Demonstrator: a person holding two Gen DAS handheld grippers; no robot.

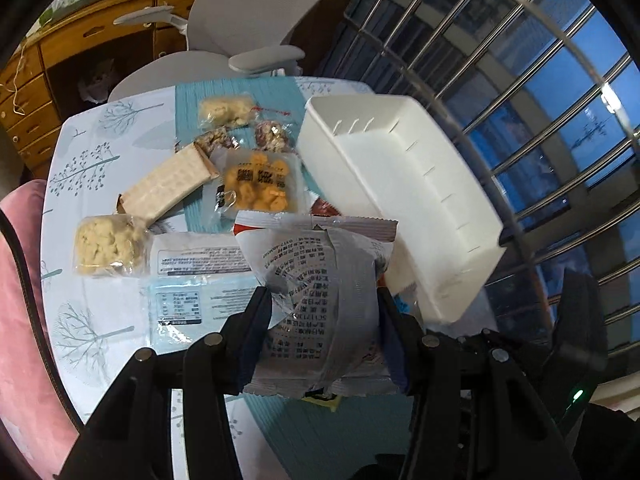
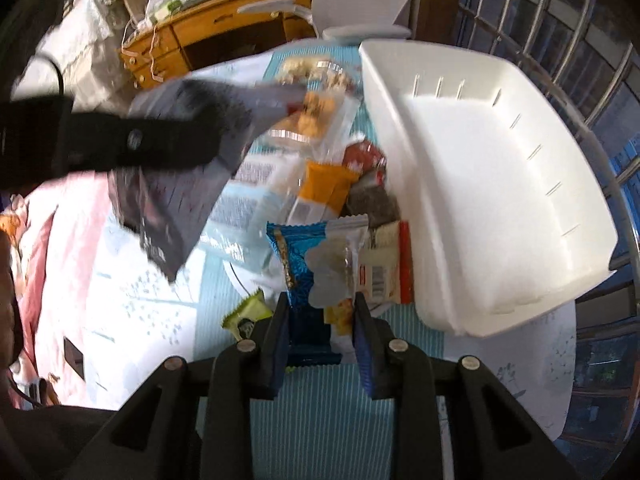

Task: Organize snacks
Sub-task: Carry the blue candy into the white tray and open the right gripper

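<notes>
My left gripper [image 1: 324,312] is shut on a silver snack packet [image 1: 320,272] with black print, held above the table. The same packet [image 2: 180,184] shows blurred at the upper left of the right wrist view, with a black finger [image 2: 140,140] across it. My right gripper [image 2: 320,320] is shut on a blue-and-clear snack packet [image 2: 320,264], lifted off the pile. A white plastic bin [image 1: 420,200] [image 2: 500,200] stands empty to the right of both. On the table lie a wafer bar [image 1: 168,184], a yellow cracker pack [image 1: 256,188], an orange pack [image 2: 328,188] and a green wrapper [image 2: 246,312].
The round table [image 1: 88,160] wears a tree-print cloth with a teal runner. A grey office chair [image 1: 248,20] and wooden drawers [image 1: 80,48] stand behind it. A pink chair [image 1: 24,300] is at the left. Metal window bars [image 1: 540,100] run close behind the bin.
</notes>
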